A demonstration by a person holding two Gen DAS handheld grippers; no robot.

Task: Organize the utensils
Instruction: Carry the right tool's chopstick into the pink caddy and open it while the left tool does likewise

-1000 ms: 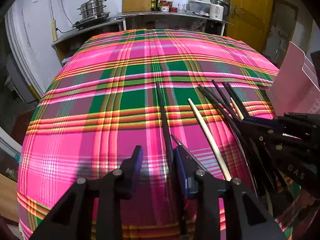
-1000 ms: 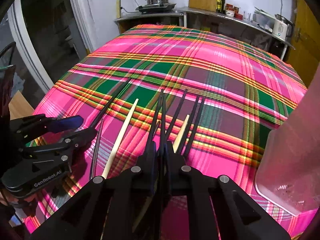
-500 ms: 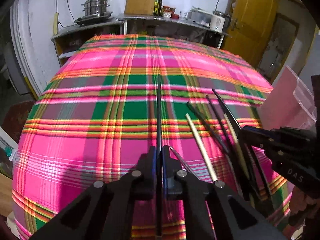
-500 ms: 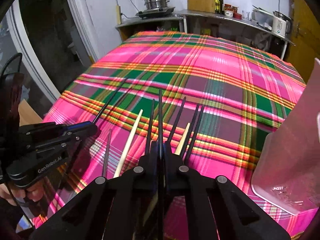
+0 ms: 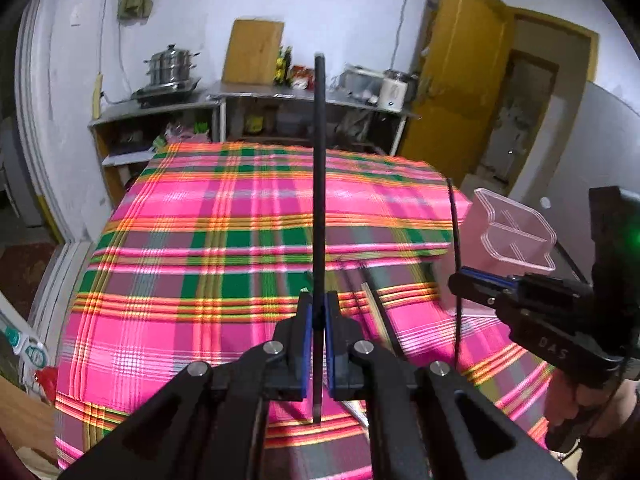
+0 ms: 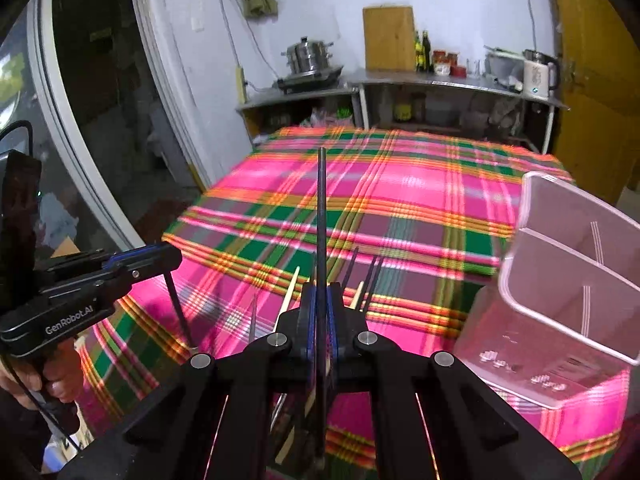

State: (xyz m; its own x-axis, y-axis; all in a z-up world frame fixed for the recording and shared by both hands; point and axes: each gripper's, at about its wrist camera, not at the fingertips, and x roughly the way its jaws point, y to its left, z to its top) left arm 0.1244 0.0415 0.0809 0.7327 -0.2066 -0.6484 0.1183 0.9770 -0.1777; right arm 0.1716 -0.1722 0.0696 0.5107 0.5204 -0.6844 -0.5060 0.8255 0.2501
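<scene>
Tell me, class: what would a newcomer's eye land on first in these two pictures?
Probably the pink plaid tablecloth that fills both views. Next, each gripper's black chopstick: the left gripper and right gripper each pinch one. A clear divided holder stands at the right.

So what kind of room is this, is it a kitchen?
Most likely a home kitchen. A steel steamer pot sits on a counter by the far wall, with a wooden cutting board, sauce bottles and an electric kettle.
</scene>
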